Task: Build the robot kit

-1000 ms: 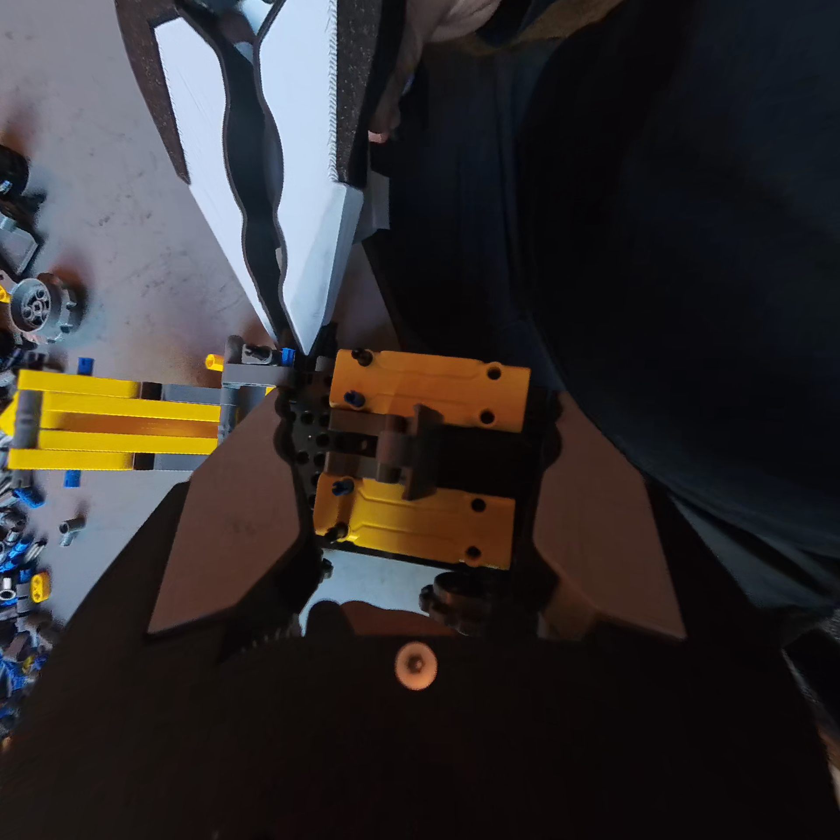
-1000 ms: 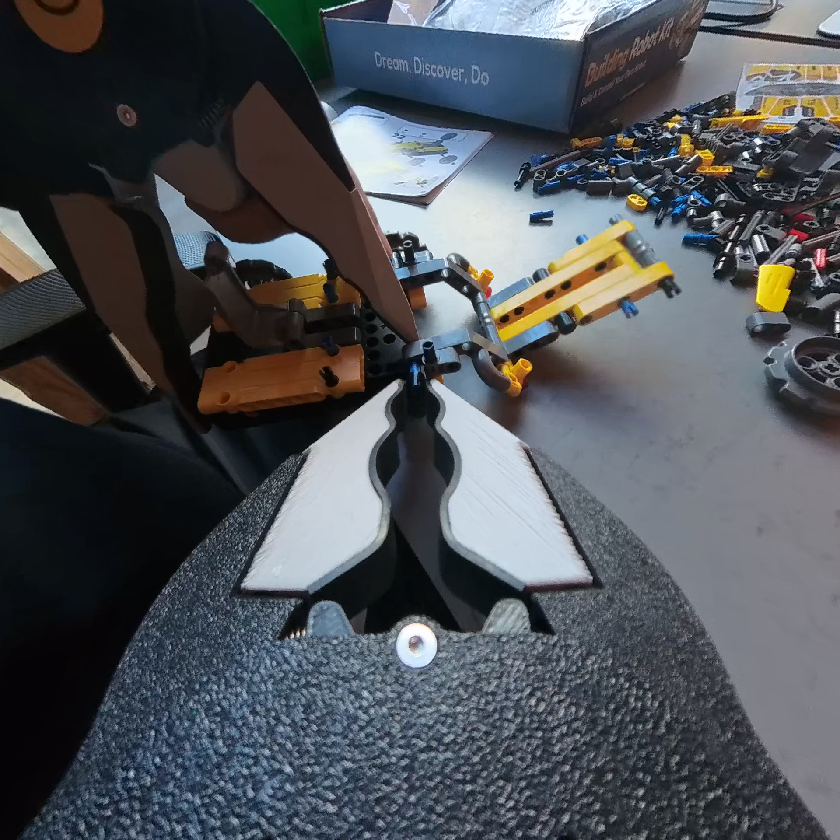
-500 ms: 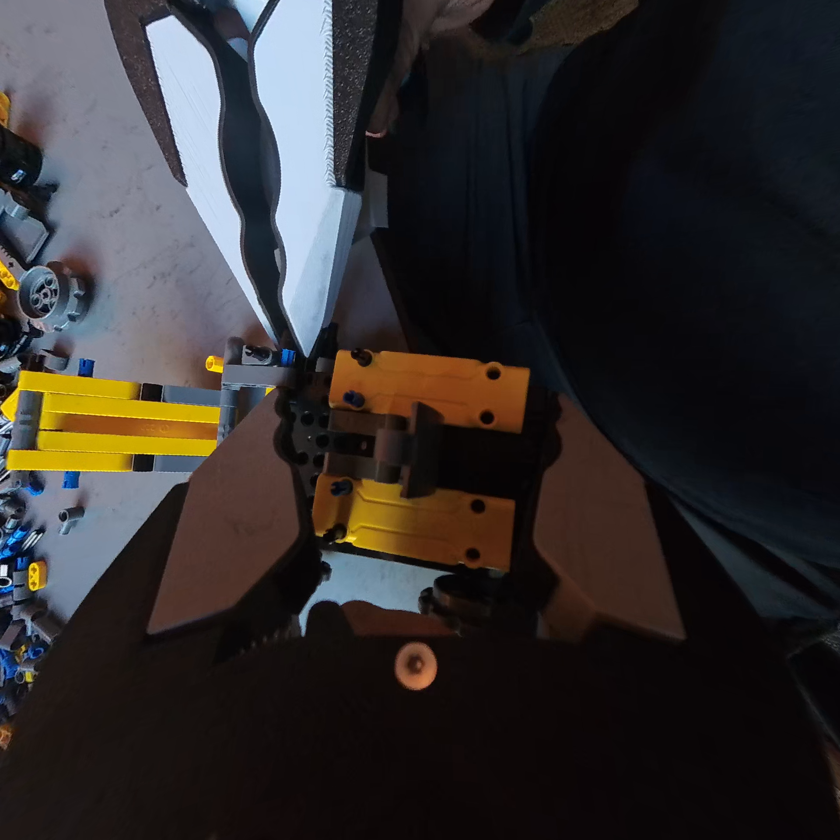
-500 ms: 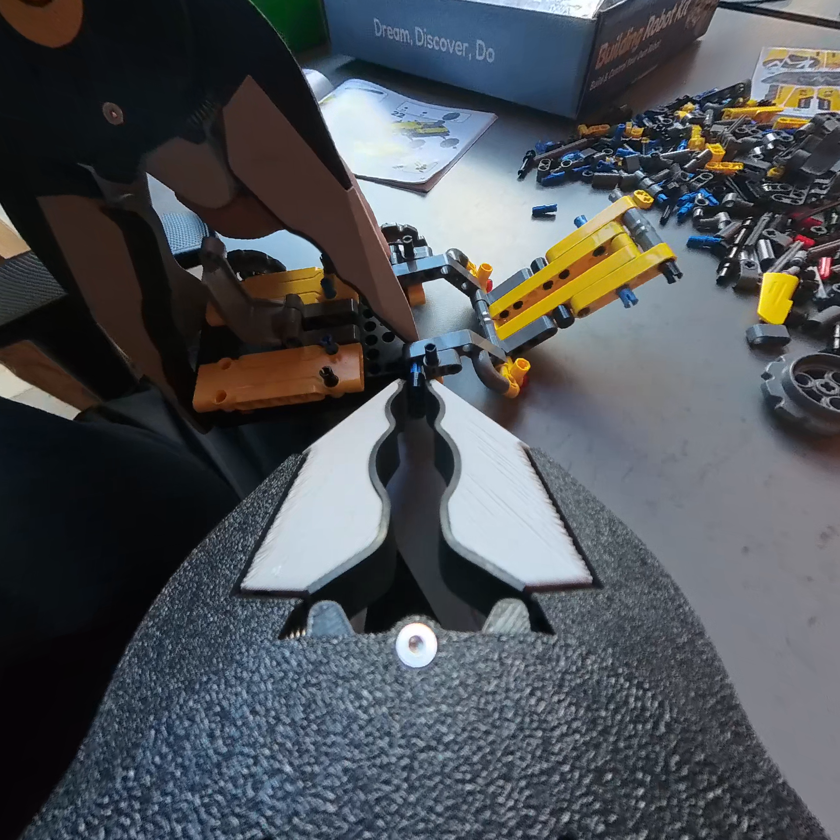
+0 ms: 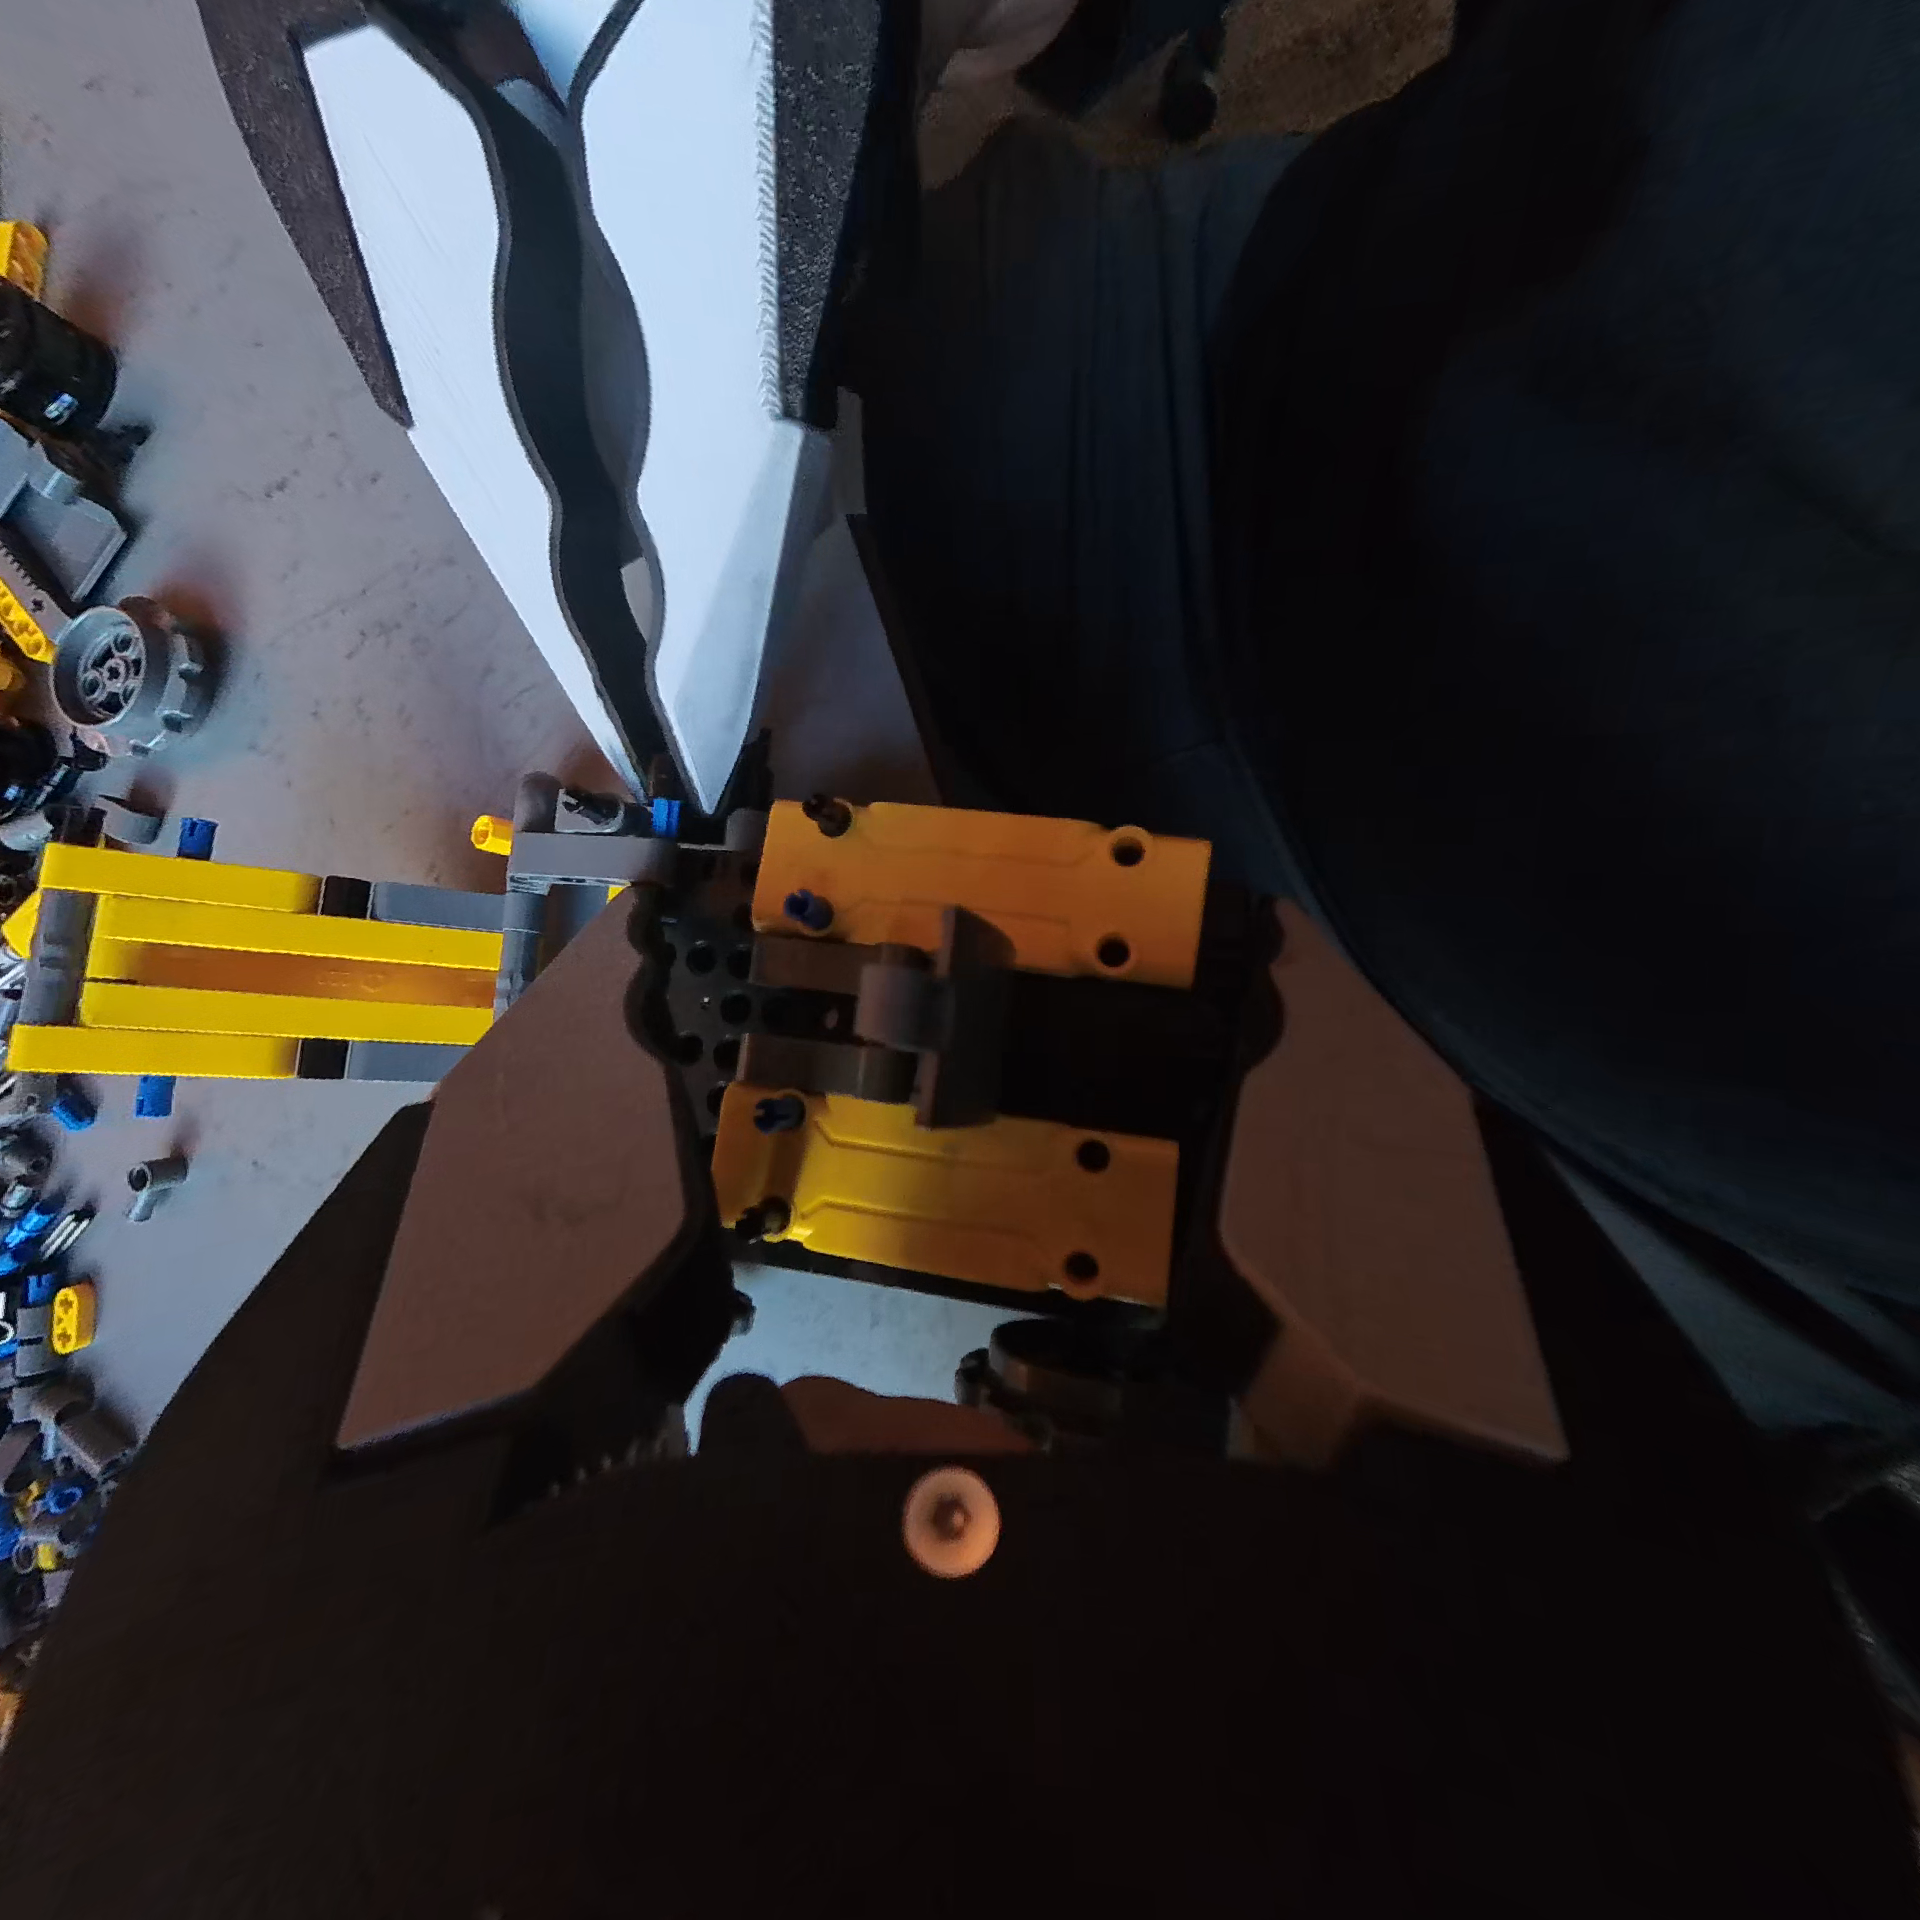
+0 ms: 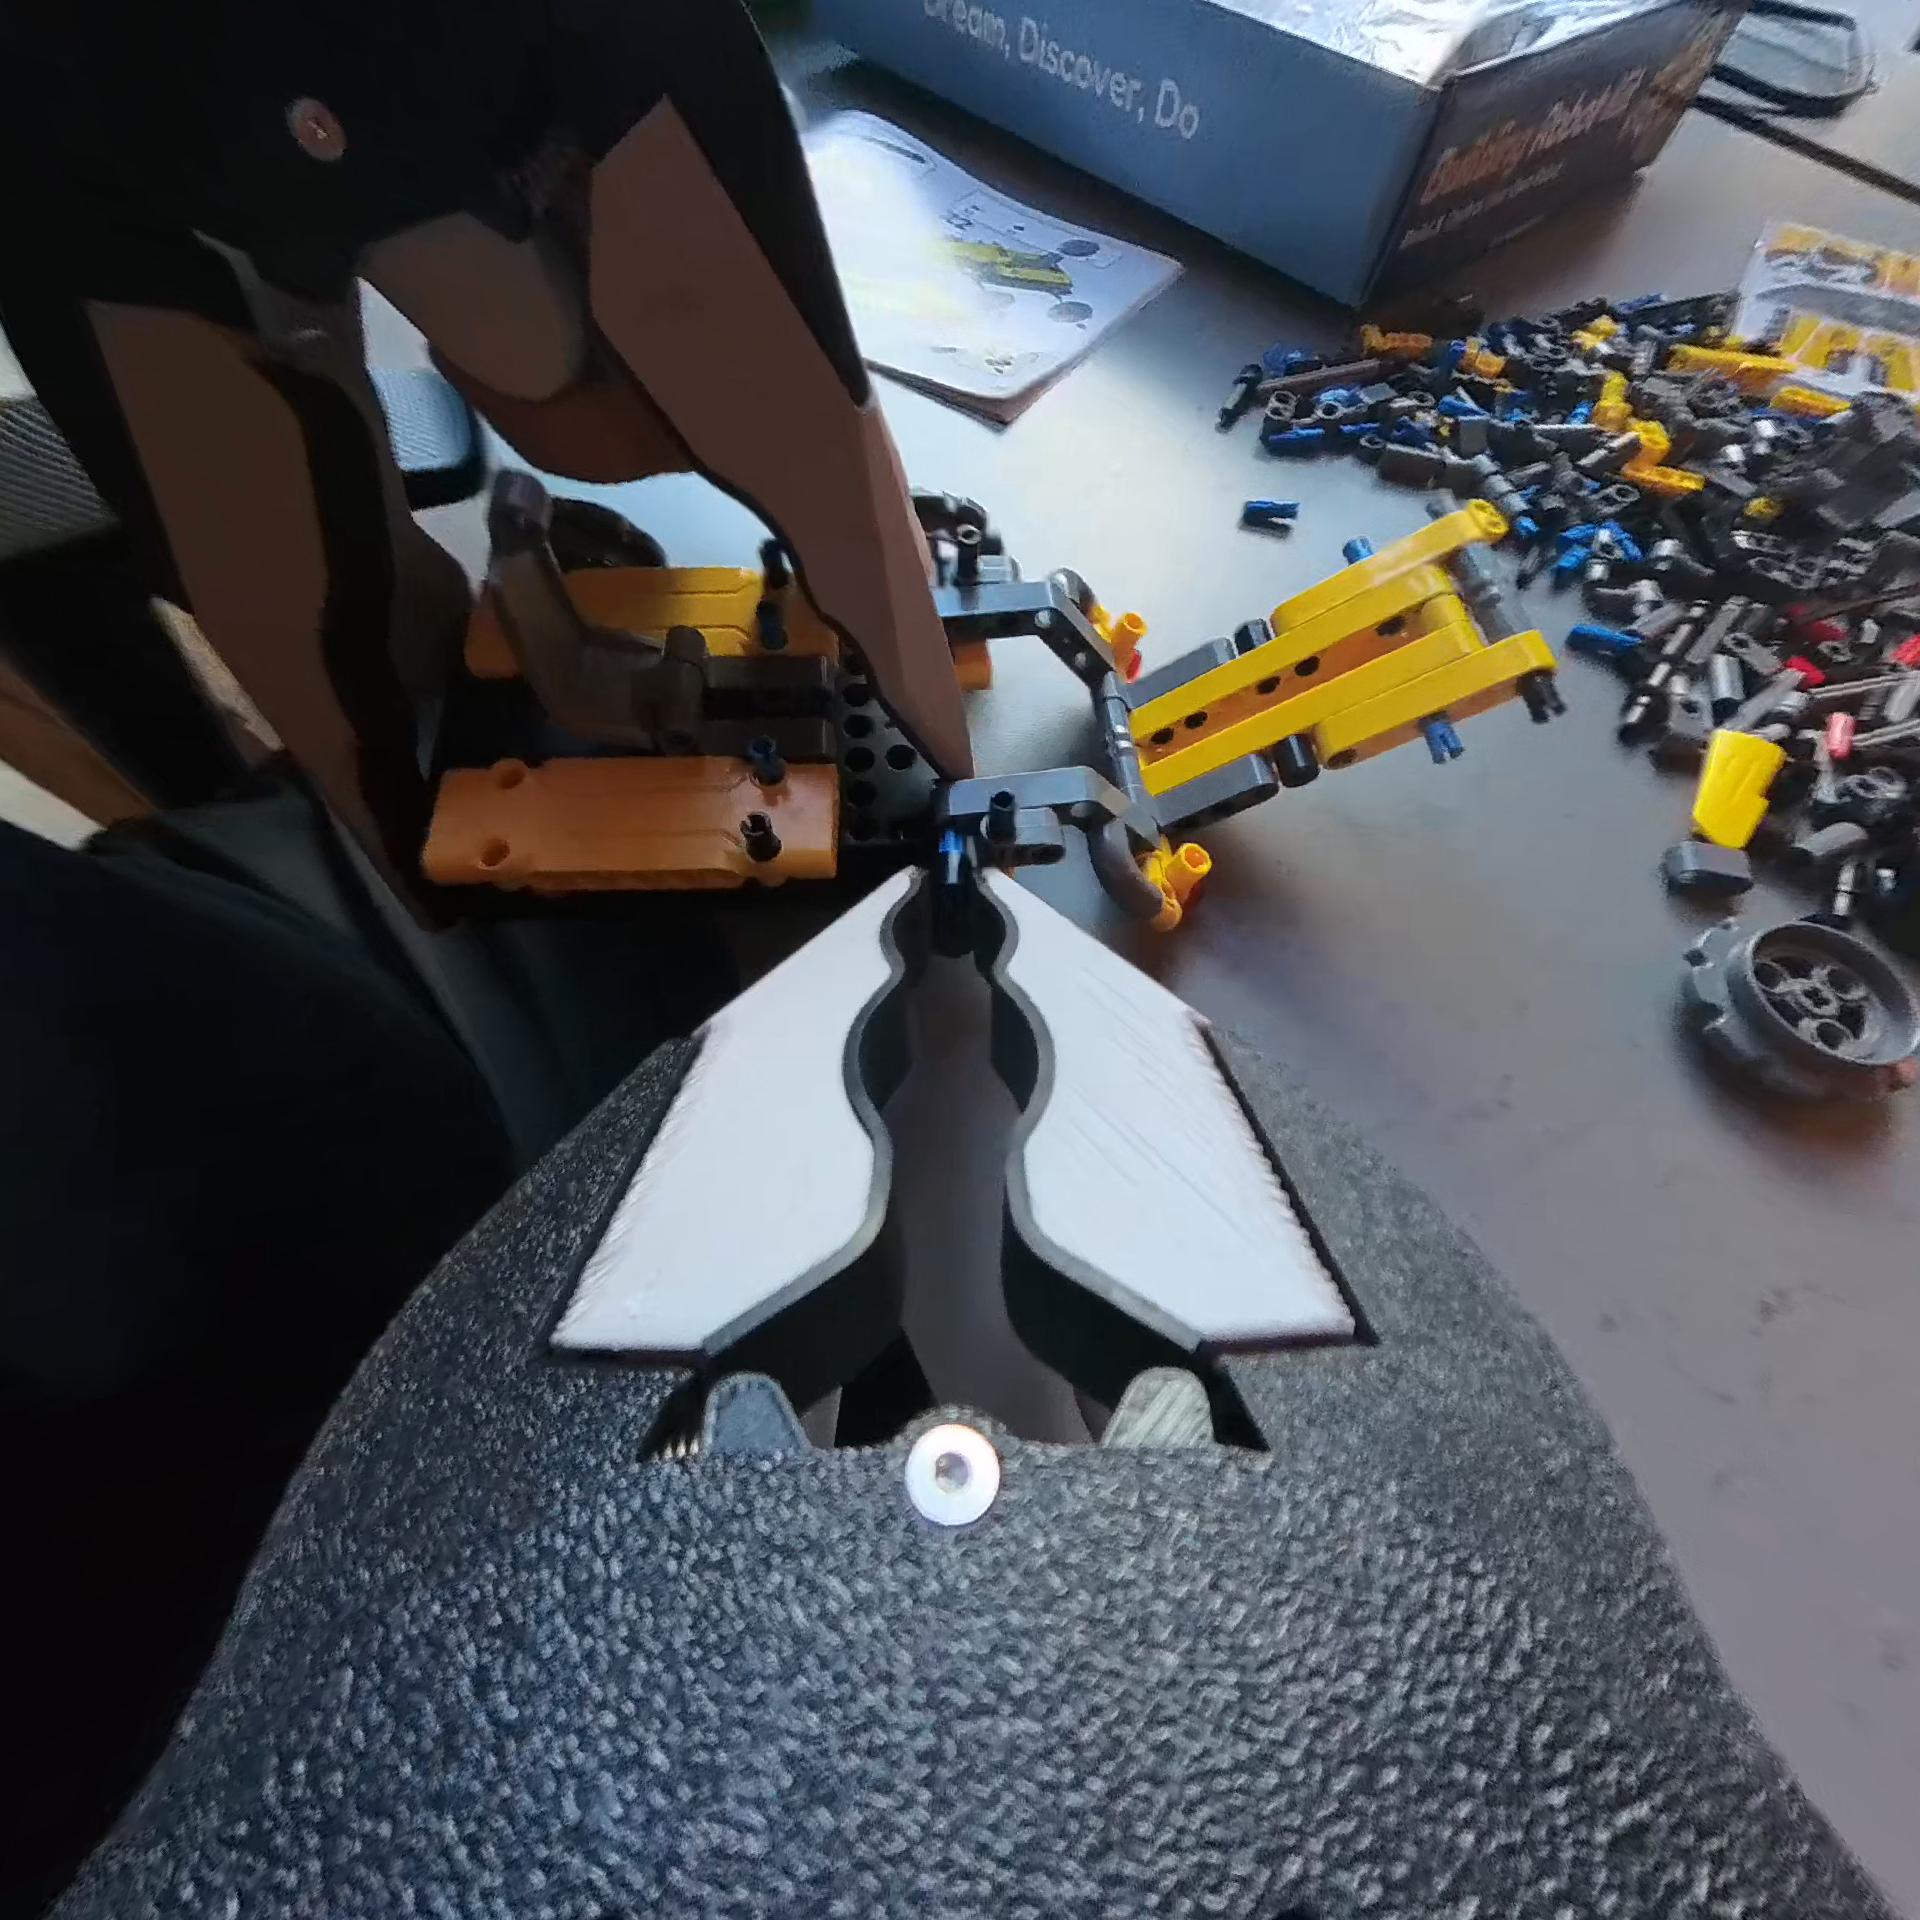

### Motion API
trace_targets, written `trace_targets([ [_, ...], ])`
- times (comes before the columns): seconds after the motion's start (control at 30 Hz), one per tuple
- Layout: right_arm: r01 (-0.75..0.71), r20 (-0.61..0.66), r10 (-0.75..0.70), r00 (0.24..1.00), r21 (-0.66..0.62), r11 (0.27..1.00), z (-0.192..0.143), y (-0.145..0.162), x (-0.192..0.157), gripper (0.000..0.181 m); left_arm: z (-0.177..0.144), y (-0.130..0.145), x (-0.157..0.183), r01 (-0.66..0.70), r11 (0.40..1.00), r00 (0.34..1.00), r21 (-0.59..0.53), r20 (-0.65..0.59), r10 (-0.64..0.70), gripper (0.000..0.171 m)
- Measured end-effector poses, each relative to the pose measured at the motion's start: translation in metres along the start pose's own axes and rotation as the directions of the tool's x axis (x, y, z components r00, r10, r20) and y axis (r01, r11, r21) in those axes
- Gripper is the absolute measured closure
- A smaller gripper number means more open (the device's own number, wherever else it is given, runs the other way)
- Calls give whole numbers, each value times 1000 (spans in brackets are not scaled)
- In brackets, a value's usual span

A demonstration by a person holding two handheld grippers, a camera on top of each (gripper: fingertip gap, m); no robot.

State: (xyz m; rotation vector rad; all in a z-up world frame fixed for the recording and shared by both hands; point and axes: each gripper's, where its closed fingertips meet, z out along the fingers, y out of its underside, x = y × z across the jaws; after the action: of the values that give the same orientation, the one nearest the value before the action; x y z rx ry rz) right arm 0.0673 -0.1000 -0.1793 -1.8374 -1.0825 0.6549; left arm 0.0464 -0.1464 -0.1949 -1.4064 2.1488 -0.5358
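My left gripper (image 5: pixel 956 935) has brown pads and is shut on the body of a yellow and black brick-built vehicle (image 5: pixel 966 1195), one finger at each end. A yellow arm (image 5: pixel 260 966) sticks out from the body over the table. My right gripper (image 6: pixel 951 883) has white pads and is shut on a small blue and black pin (image 6: pixel 949 857). The pin sits at a grey beam (image 6: pixel 1039 805) on the vehicle's front corner. The right gripper also shows in the left wrist view (image 5: pixel 691 795), coming down from the top. The left gripper shows in the right wrist view (image 6: pixel 623 665), above the vehicle (image 6: pixel 634 821).
A pile of loose pieces (image 6: pixel 1662 468) lies at the right on the grey table (image 6: pixel 1507 1195). A grey wheel (image 6: pixel 1808 1003) and a yellow piece (image 6: pixel 1730 790) lie nearer. A blue box (image 6: pixel 1299 114) and a booklet (image 6: pixel 997 270) are at the back. A person's dark clothing (image 5: pixel 1507 520) is close by. Both grippers' tips are roughly 15 centimetres from the grey wheel (image 6: pixel 1808 1003). It is also in sight in the left wrist view (image 5: pixel 117 667).
Both grippers keep their hold. The vehicle and both grippers have shifted slightly over the table, so the box and loose pieces sit a little differently in the views.
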Motion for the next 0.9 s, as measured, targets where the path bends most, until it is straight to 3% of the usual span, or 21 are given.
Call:
trace_targets([
  [0.37, -125, 62, 127, 990, -37, 991, 6, 0, 4, 173, -1, 3, -4, 24, 1000, 1000, 1, 16, -24, 65],
  [0.47, -117, 79, 124, 989, -88, 989, 11, 6, -1, 173, -1, 2, -3, 24, 1000, 1000, 7, 14, -24, 65],
  [0.9, -118, 62, 122, 991, -74, 990, 9, 5, 1, 173, 0, 1, -4, 33, 999, 999, 24, 30, -34, 65],
])
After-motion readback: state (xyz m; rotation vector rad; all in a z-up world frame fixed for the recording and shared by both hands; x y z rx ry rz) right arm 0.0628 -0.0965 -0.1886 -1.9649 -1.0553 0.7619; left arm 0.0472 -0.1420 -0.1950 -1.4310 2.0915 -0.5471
